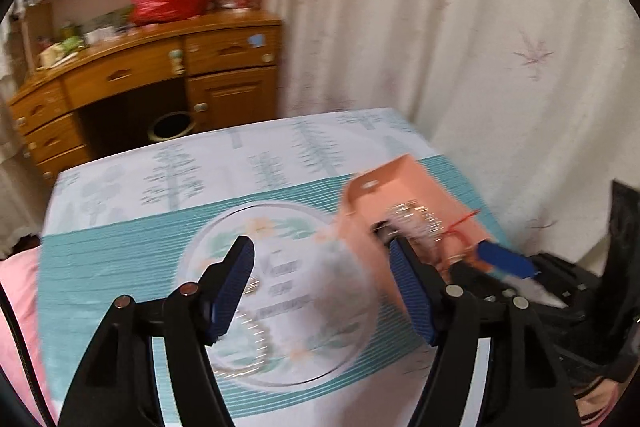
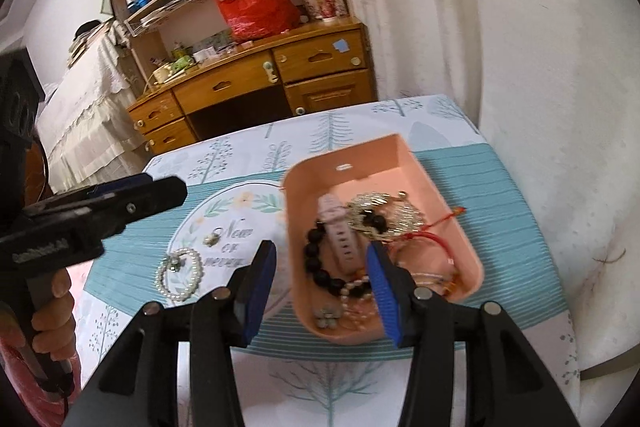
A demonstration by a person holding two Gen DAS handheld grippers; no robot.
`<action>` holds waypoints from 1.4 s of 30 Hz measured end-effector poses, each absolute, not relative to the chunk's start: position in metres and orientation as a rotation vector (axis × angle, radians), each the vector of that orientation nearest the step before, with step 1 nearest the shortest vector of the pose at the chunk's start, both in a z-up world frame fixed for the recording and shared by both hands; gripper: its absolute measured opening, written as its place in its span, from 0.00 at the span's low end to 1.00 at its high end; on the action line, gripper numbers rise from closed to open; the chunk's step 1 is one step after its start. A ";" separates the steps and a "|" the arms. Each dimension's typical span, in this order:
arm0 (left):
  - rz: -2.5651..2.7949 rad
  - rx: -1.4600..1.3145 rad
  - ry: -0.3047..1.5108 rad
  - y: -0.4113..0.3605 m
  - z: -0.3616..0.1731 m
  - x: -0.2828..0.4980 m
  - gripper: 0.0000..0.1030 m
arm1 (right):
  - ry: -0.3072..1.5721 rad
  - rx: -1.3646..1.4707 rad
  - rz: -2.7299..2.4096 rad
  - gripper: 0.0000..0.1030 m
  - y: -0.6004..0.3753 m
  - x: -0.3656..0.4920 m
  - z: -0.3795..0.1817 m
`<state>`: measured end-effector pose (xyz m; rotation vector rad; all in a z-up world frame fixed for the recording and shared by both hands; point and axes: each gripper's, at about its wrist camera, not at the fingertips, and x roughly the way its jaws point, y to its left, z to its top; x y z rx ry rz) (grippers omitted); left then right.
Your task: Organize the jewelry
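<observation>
A pink tray (image 2: pixel 400 155) sits on the right of the tablecloth and holds a black bead bracelet (image 2: pixel 316 263), a pale watch strap (image 2: pixel 340 231), a gold piece (image 2: pixel 384 215) and a red cord (image 2: pixel 424 235). My right gripper (image 2: pixel 320 247) is open above the tray's near left wall, one finger outside it, one over the jewelry, pressing on nothing. On the cloth left of the tray lie a pearl bracelet (image 2: pixel 180 273) and a small gold item (image 2: pixel 211 239). My left gripper (image 1: pixel 320 245) is open and empty above the cloth's round print, with the blurred tray (image 1: pixel 384 183) just beyond its right finger.
A hand holds the left gripper (image 2: pixel 168 187) at the left of the right wrist view. Behind the table stand a wooden desk (image 2: pixel 280 75) with a red bag (image 2: pixel 256 7) and shelves. A curtain (image 2: pixel 480 27) hangs close on the right, a covered bed (image 2: pixel 80 99) lies left.
</observation>
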<state>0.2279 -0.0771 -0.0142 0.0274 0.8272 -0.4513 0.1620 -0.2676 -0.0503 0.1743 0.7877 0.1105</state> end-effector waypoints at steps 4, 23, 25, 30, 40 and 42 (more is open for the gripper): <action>-0.361 0.045 0.832 -0.047 -0.022 0.225 0.66 | 0.787 0.139 0.174 0.46 -0.242 0.167 -0.049; -0.440 0.133 0.852 0.022 -0.075 0.211 0.41 | 0.923 -0.036 0.399 0.46 -0.124 0.188 -0.107; -0.458 0.142 0.859 0.019 -0.077 0.212 0.38 | 0.938 -0.047 0.406 0.46 -0.118 0.189 -0.112; -0.499 0.172 0.889 0.007 -0.089 0.219 0.30 | 0.964 -0.056 0.403 0.44 -0.113 0.193 -0.122; -0.519 0.162 0.932 -0.002 -0.102 0.239 0.30 | 0.967 -0.023 0.396 0.41 -0.117 0.201 -0.127; -0.522 0.159 0.950 -0.003 -0.105 0.244 0.26 | 0.965 -0.024 0.393 0.41 -0.117 0.203 -0.127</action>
